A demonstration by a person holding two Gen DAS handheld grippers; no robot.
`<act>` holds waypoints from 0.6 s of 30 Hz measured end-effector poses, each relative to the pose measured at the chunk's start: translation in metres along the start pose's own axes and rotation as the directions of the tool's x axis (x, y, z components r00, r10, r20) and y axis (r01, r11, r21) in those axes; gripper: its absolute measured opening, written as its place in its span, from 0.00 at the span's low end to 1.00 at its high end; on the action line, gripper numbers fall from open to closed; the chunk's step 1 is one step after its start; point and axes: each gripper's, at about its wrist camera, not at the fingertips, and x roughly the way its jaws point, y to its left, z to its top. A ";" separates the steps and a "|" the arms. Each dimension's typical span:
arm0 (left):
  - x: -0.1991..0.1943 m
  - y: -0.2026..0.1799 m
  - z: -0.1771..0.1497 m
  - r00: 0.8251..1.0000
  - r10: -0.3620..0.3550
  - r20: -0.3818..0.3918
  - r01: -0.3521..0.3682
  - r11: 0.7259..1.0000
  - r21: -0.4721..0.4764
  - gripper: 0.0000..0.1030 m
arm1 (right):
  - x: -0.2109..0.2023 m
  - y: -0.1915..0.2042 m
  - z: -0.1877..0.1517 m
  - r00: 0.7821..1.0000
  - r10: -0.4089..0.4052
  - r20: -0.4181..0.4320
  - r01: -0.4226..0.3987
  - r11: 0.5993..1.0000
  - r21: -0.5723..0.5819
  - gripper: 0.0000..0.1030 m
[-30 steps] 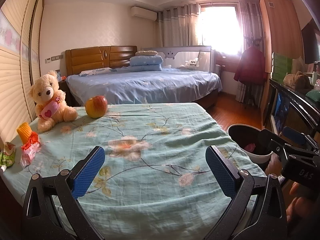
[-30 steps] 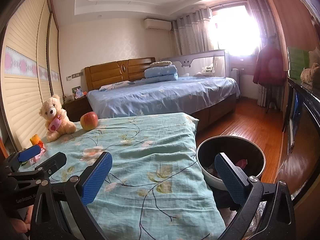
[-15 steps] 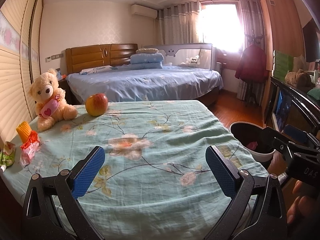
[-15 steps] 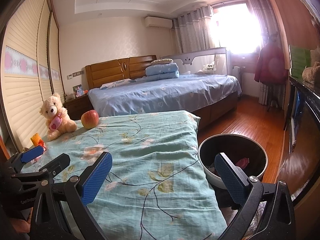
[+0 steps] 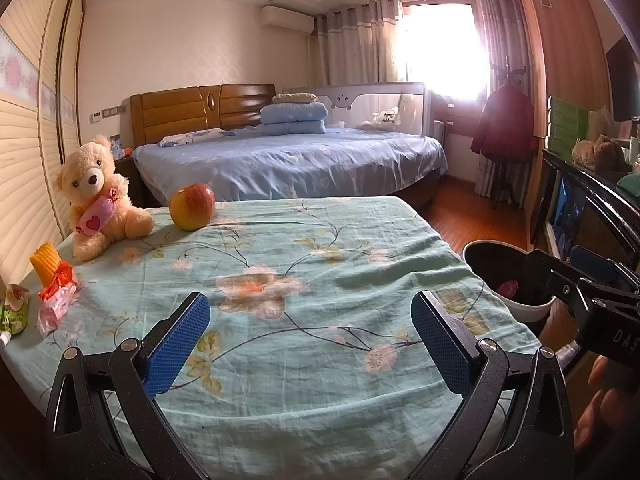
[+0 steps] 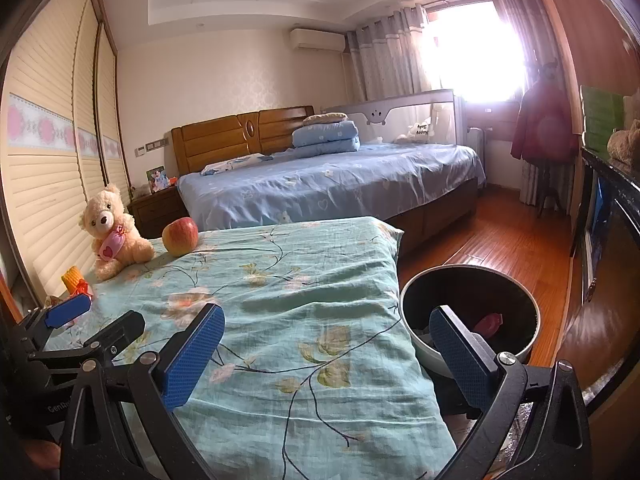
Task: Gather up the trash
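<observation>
A red and pink wrapper (image 5: 56,300) lies at the left edge of the floral sheet (image 5: 304,264), next to an orange corn-shaped piece (image 5: 46,264) and a green packet (image 5: 14,312). The wrapper also shows in the right wrist view (image 6: 82,286). A round dark bin (image 6: 468,312) with a white rim stands on the floor right of the bed, with a pink scrap (image 6: 488,323) inside; it also shows in the left wrist view (image 5: 504,276). My left gripper (image 5: 310,340) is open and empty over the sheet's near edge. My right gripper (image 6: 326,356) is open and empty between sheet and bin.
A teddy bear (image 5: 98,196) and an apple (image 5: 192,206) sit at the far left of the sheet. A large blue bed (image 5: 292,160) lies beyond. A dark cabinet (image 5: 592,216) lines the right wall, with wooden floor (image 6: 500,240) between.
Both grippers have tilted slightly, so the sheet and bin sit a little lower in view. Both stay open and empty.
</observation>
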 end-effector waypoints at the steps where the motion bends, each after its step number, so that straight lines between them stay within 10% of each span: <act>1: 0.000 0.000 0.000 1.000 -0.001 0.000 0.001 1.000 0.000 1.00 | 0.001 0.000 0.000 1.000 0.000 -0.002 0.000 1.000 0.001 1.00; 18: 0.013 0.007 0.000 1.000 -0.007 -0.019 0.006 1.000 -0.011 1.00 | 0.017 0.001 0.003 0.999 0.006 -0.045 -0.006 1.000 0.008 1.00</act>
